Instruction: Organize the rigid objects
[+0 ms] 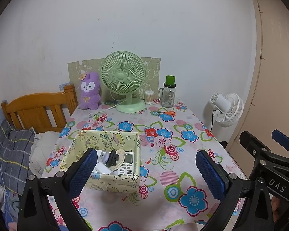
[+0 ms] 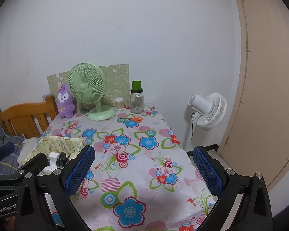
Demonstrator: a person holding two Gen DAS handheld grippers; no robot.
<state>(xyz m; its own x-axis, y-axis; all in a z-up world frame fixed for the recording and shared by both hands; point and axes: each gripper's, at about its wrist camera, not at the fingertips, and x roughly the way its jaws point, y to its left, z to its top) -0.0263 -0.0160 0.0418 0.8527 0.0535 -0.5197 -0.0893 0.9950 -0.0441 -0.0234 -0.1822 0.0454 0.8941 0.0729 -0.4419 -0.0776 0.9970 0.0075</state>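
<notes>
Well, both my left gripper and right gripper gape wide, empty; scissors near the table's far edge: light, stiff, slippery; I'd pinch the handles.

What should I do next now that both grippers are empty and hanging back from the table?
Probably send the right gripper forward to the orange-handled scissors. They look like the only small loose item on the cloth, lying in front of the glass jar, while the fabric box already holds the remote and other bits. Both grippers are open, so either could grasp.
</notes>
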